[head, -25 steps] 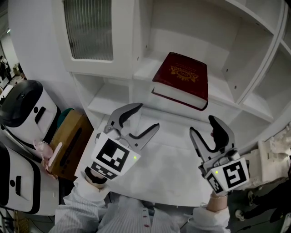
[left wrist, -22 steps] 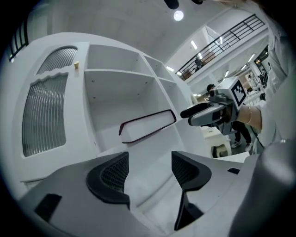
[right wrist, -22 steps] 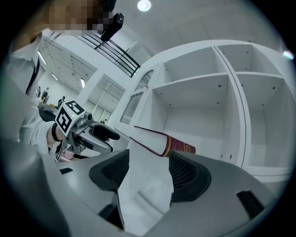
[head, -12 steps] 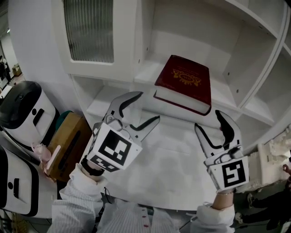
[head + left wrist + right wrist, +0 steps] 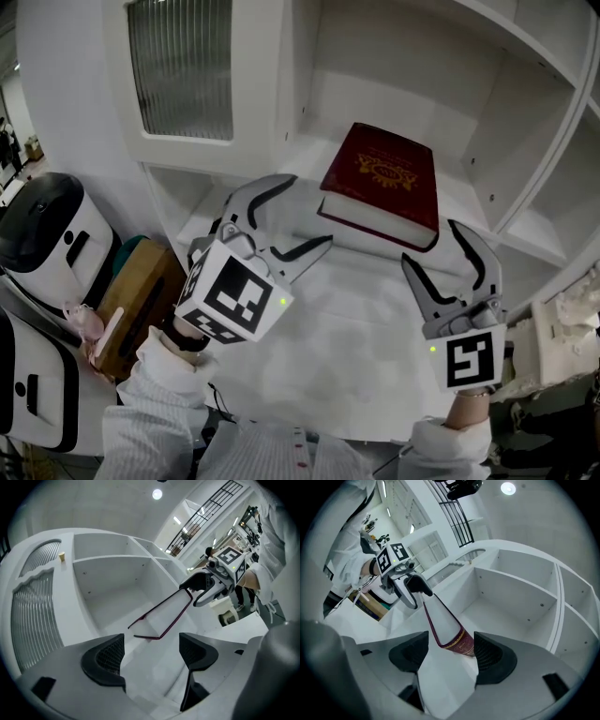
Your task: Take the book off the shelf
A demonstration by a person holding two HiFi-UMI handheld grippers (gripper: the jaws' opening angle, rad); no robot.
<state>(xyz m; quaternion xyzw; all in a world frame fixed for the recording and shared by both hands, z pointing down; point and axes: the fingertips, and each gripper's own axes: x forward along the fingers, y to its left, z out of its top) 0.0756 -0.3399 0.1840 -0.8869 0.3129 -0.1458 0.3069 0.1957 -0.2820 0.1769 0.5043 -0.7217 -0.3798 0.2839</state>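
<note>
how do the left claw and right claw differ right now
The left claw leans sideways; the right claw stands nearly upright. The left claw is at the book's left edge, the right claw by its right front corner. Both are opening, and neither grips the book.

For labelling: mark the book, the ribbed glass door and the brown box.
book (image 5: 380,173), head view, middle of its red cover.
ribbed glass door (image 5: 183,66), head view, centre of the pane.
brown box (image 5: 141,281), head view, its top face.

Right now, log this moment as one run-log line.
book: flat on shelf, untouched | left gripper: opening, empty | right gripper: opening, empty
</note>
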